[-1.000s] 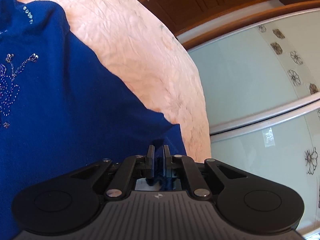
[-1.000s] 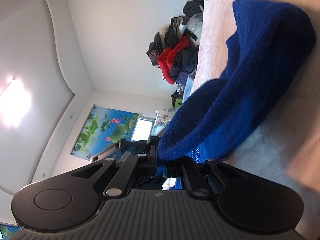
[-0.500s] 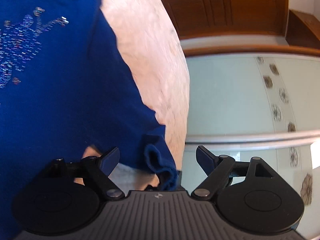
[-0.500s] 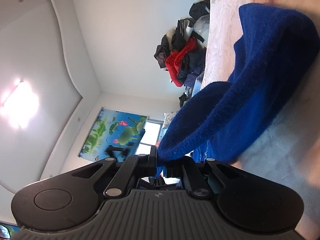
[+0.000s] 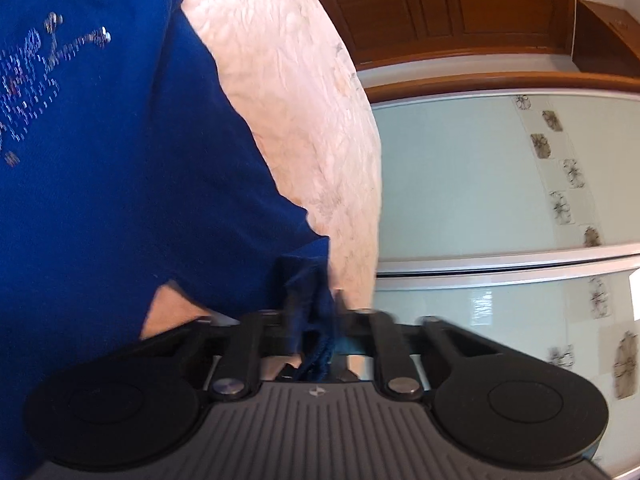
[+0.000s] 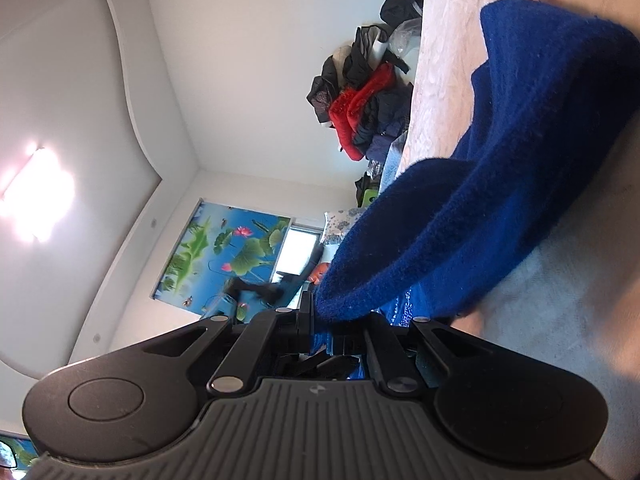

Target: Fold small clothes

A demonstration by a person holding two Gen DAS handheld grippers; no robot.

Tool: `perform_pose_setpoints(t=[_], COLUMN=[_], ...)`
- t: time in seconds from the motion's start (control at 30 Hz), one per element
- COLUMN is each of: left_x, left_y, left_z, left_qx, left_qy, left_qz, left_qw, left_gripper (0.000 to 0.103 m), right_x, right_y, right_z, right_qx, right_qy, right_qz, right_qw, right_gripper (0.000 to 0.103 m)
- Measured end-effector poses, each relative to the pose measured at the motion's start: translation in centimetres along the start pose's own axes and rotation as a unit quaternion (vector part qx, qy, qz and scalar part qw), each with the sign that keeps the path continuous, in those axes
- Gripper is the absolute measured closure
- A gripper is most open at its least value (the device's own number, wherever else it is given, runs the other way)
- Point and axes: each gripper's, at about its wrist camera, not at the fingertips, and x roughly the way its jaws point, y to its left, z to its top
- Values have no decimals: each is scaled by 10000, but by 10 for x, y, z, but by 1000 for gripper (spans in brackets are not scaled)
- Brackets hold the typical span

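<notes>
**Both claws pinch the blue top, ready for a fold**

On the pale pink crinkled bedspread lies the deep blue knitted top with beaded trim, spread across it and reaching close to the bedspread's edge. Just short of that edge, the left gripper has its two fingers drawn in close around a bunched corner of the top, a twist of blue cloth caught between them; the picture is smeared there, but the grip looks firm. Farther along the bedspread, the right gripper is clamped down on a thick folded hem of the same top, which rises off the bedspread in a raised loop from its fingers.

I judge the step to be the start of a fold: both ends are taken up and the cloth lifted. The next move calls for carrying the two held edges together across the top's body, kept level with each other so the fold lands straight.

The left tool points along the bedspread, low over it; the right is rolled on its side, so the ceiling and a heap of red and dark clothes at the bedspread's far end stand sideways.
</notes>
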Motion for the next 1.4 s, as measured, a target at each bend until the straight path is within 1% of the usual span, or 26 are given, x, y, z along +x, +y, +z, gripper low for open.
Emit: perform_pose_setpoints(t=[0.03, 0.07, 0.17, 0.23, 0.27, 0.3, 0.37, 0.47, 0.53, 0.67, 0.73, 0.83, 0.93, 0.97, 1.03, 1.13, 1.2, 1.23, 1.3, 1.33, 1.4], left_x=[-2, -3, -2, -2, -3, -5, -10, -16, -22, -37, -49, -67, -89, -96, -108, -126, -133, -136, -141, -143, -151], left_y=[-1, -1, -1, -6, -8, -11, -17, -23, -24, -19, -14, -4, 10, 15, 26, 38, 42, 44, 45, 45, 45], left_z=[0, 0, 2, 1, 0, -2, -3, 1, 5, 14, 17, 21, 27, 28, 34, 37, 38, 39, 39, 40, 40], left_qx=[23, 23, 145, 368, 460, 567, 900, 1289, 1460, 1443, 1441, 1510, 1533, 1541, 1531, 1510, 1504, 1499, 1516, 1500, 1506], left_qy=[-80, -166, -152, -174, -202, -283, -471, -700, -825, -1008, -1148, -1366, -1621, -1712, -1813, -2016, -2124, -2145, -2147, -2159, -2193], left_qz=[76, 168, 312, 476, 505, 619, 848, 1200, 1428, 1663, 1731, 1986, 2349, 2489, 2729, 2915, 2981, 2974, 2996, 2996, 3004], left_qw=[9999, 9997, 9993, 9980, 9975, 9961, 9912, 9819, 9754, 9702, 9675, 9587, 9461, 9407, 9323, 9228, 9184, 9182, 9171, 9171, 9160], left_gripper=[94, 99, 99, 99, 99, 99, 99, 99, 99, 99, 99, 99, 99, 99, 99, 99, 99, 99, 99, 99, 99], right_x=[1, 1, 2, 1, 0, -1, -2, 1, 7, 15, 15, 14, 12, 12, 11, 8, 6, 8, 14, 17, 25], right_y=[0, 1, 3, 5, 6, 8, 9, 14, 18, 25, 28, 31, 32, 33, 35, 40, 49, 55, 70, 77, 88], right_z=[0, -1, -3, -4, -5, -6, -7, -11, -16, -28, -32, -31, -30, -30, -31, -34, -39, -43, -54, -59, -69], right_qx=[-4, -27, -74, -137, -182, -237, -301, -526, -695, -1022, -1087, -1084, -1112, -1119, -1198, -1403, -1735, -1964, -2518, -2710, -2951], right_qy=[33, 71, 124, 94, 74, 63, 80, 290, 562, 1031, 1155, 1185, 1143, 1152, 1096, 904, 690, 609, 486, 473, 562], right_qz=[-28, -64, -199, -324, -338, -394, -481, -595, -593, -639, -638, -608, -722, -742, -880, -1147, -1369, -1583, -2021, -2105, -2191], right_qw=[10000, 10000, 9997, 9993, 9992, 9989, 9984, 9964, 9942, 9873, 9853, 9852, 9846, 9842, 9828, 9793, 9728, 9657, 9452, 9381, 9283], right_gripper=[93, 93, 88, 77, 64, 53, 42, 42, 42, 42, 42, 42, 42, 42, 42, 42, 42, 42, 42, 42, 42])
